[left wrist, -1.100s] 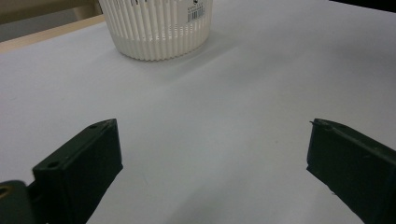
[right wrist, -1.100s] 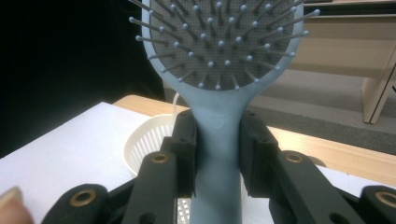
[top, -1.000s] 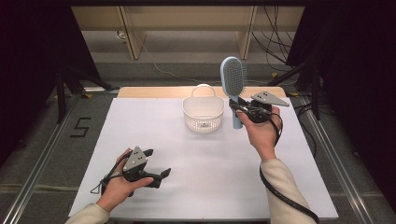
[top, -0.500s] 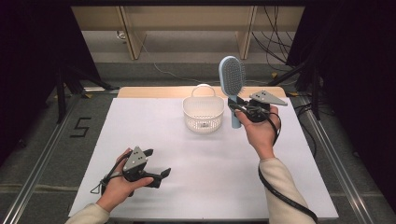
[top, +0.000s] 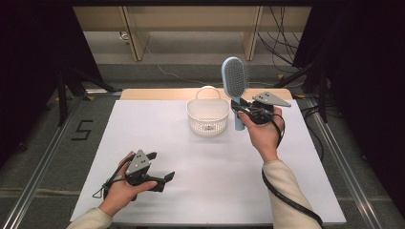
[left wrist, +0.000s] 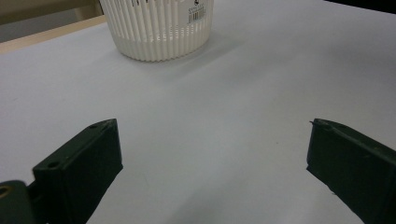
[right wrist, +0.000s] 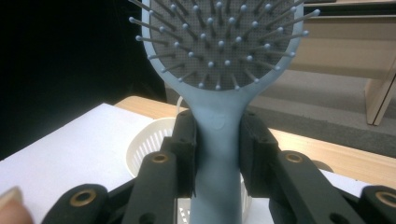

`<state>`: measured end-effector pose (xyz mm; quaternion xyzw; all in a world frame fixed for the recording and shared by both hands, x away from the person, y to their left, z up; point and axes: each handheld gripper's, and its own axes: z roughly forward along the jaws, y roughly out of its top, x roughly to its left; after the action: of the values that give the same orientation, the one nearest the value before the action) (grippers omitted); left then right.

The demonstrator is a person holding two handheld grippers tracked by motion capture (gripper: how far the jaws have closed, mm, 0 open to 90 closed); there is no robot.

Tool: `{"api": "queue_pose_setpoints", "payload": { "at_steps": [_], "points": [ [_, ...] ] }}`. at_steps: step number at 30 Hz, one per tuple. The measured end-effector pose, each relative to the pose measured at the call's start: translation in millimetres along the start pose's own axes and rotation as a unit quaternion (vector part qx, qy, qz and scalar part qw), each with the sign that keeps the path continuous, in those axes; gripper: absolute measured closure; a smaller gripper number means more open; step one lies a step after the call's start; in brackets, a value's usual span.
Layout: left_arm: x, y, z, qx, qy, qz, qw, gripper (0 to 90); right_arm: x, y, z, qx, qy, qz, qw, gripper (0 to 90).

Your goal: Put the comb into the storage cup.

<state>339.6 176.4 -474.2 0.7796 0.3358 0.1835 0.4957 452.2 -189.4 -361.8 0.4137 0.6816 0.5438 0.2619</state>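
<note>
Between the 2 jaws of the right tongs: a light blue hairbrush, clamped at the neck of its handle and held upright, bristle pad up and facing the person. Seen along the jaws in the right gripper view: handle squeezed by both black pads, bristles with small ball tips fanning out above, handle running down below the jaws. Gripped by the right hand, raised above the far right part of the white table, with a black cable trailing back along the sleeve.

Just left of the right tongs, and partly behind and below them in the right gripper view: a white slatted basket with a thin hoop handle, standing upright on the table. Lower end of the brush handle just beside the basket's right rim in the high view; touching or apart, cannot tell.

Well apart from those, near the front left of the table: left tongs in the left hand, jaws spread wide with nothing between them, low over the bare white surface. Ahead of these jaws in the left gripper view: the basket, barcode sticker on its wall, at the far end of the table.
</note>
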Motion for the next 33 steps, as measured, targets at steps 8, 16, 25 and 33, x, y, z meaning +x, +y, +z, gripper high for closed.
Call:
{"api": "queue_pose_setpoints", "payload": {
  "at_steps": [8, 16, 25, 33],
  "points": [
    [-0.1, 0.1, 0.1, 0.000, 0.000, 0.000, 1.0000, 2.6, 1.1, 2.7, 2.0, -0.002, 0.000, 0.000, 1.0000, 70.6],
    [-0.1, 0.1, 0.1, 0.000, 0.000, 0.000, 1.0000, 2.6, 3.1, 4.1, 5.3, -0.001, 0.002, -0.002, 1.0000, 70.6],
    [-0.1, 0.1, 0.2, 0.000, 0.000, 0.000, 1.0000, 2.7, 5.1, 6.6, 8.8, -0.002, 0.005, -0.003, 1.0000, 70.6],
    [0.0, 0.1, 0.1, 0.000, -0.001, 0.000, 1.0000, 2.6, 6.4, 8.3, 10.8, -0.002, 0.005, -0.003, 1.0000, 70.6]
  ]
}}
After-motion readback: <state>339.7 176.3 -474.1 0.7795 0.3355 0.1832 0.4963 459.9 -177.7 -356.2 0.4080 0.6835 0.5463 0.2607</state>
